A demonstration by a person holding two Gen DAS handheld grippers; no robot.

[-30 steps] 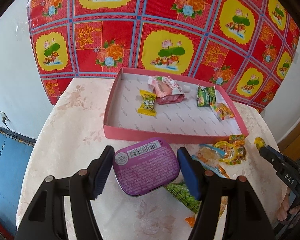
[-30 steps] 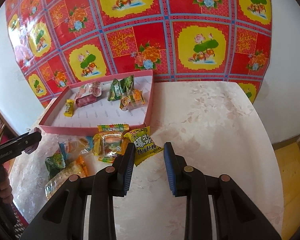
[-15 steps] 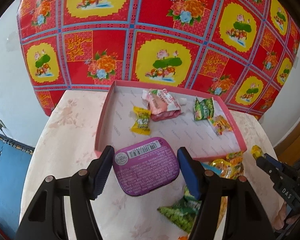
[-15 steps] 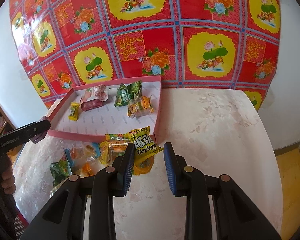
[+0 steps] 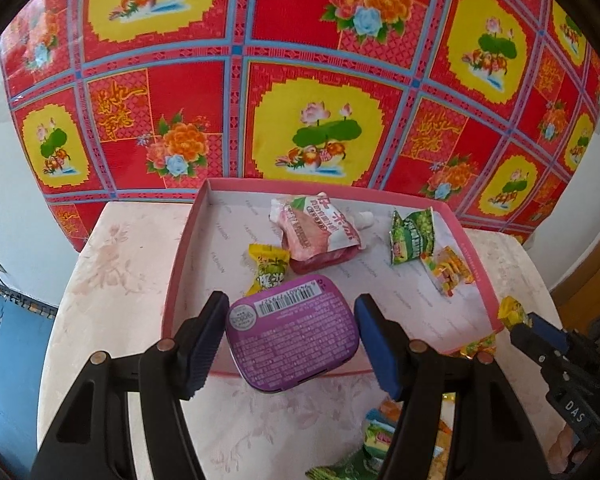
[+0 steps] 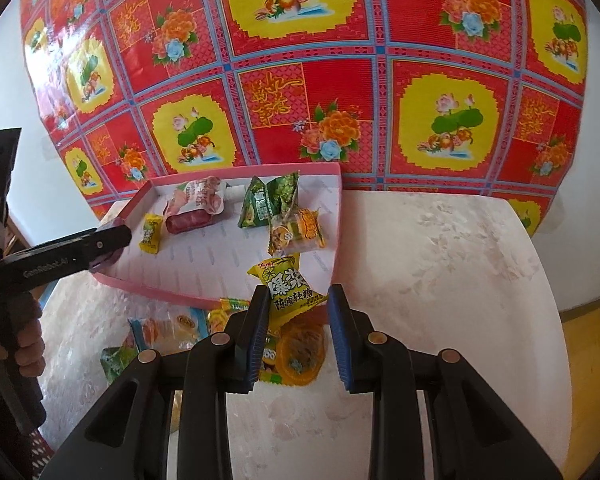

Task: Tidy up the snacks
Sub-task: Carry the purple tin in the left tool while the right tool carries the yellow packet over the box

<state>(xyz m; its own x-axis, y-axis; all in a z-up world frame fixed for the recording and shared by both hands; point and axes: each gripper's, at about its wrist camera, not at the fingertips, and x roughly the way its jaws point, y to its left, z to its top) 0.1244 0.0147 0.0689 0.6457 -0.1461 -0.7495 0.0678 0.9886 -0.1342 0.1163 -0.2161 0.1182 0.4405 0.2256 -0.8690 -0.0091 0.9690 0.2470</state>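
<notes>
Both claws carry snacks above the pink tray's near rim.
The left claw [image 5: 290,338] grips a purple tin [image 5: 292,332], label side up, at 6 o'clock of the pink tray [image 5: 180,264]. The right claw [image 6: 298,318] pinches a yellow candy packet [image 6: 286,286] at the tray's 5 o'clock corner, loose snacks [image 6: 168,328] below on the table [image 6: 440,264].

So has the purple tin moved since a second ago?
Yes. The purple tin, held in the left tool, has gone forward from the table before the pink tray to over its near rim.
</notes>
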